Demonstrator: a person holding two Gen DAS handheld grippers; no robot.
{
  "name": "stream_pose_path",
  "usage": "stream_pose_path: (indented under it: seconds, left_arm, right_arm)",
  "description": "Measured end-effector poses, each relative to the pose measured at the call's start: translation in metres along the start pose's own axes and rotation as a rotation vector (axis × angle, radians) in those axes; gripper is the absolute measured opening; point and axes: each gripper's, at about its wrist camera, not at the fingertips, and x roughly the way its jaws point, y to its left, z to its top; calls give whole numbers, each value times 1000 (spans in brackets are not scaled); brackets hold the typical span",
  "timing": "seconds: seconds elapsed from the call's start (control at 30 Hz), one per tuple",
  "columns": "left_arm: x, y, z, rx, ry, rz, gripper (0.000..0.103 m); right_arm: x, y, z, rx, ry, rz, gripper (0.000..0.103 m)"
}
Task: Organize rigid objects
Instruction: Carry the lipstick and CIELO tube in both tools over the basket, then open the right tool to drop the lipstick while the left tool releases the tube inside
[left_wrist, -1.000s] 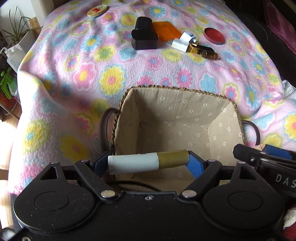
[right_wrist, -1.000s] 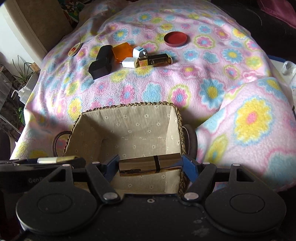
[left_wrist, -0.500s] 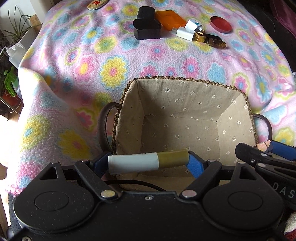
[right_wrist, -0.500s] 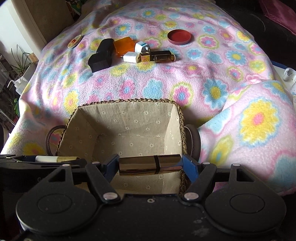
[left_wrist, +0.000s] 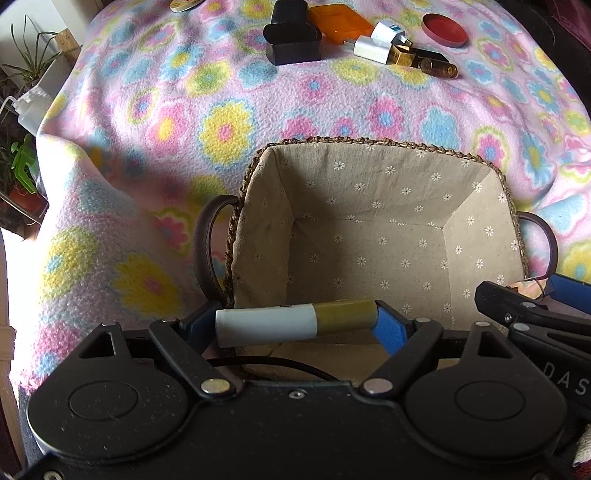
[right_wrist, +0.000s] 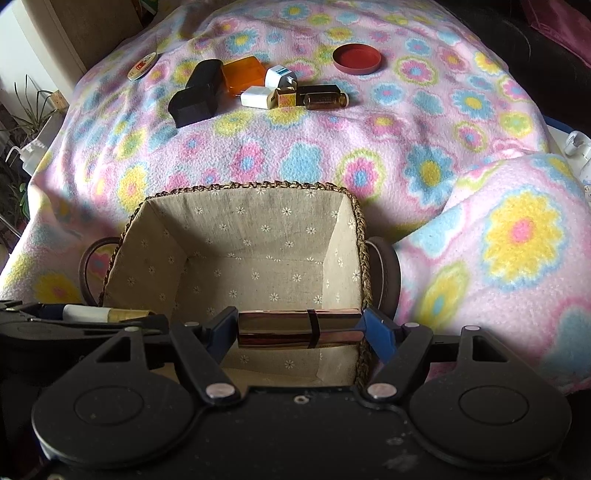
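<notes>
My left gripper (left_wrist: 297, 323) is shut on a white and gold tube (left_wrist: 295, 322), held crosswise above the near edge of a fabric-lined woven basket (left_wrist: 369, 142). My right gripper (right_wrist: 299, 328) is shut on a shiny bronze lipstick case (right_wrist: 299, 328), held crosswise over the same basket (right_wrist: 258, 185) on its right side. The basket's inside shows no objects. The left gripper with its tube (right_wrist: 103, 314) shows at the left edge of the right wrist view.
The basket sits on a pink flowered blanket (right_wrist: 295, 147). At the far side lie a black block (right_wrist: 195, 98), an orange case (right_wrist: 242, 74), two white chargers (right_wrist: 279, 77), a gold and black box (right_wrist: 306, 94), a red lid (right_wrist: 356, 58) and a round badge (right_wrist: 142, 65).
Both grippers have moved forward and lower over the basket, which now fills more of each view. Both still hold their objects.
</notes>
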Motion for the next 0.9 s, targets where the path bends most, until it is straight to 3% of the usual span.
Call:
stream_pose_path:
  seconds: [0.9]
  left_arm:
    - [0, 1, 0, -3, 6, 12, 83]
  right_arm:
    - [1, -1, -1, 11, 7, 8, 78]
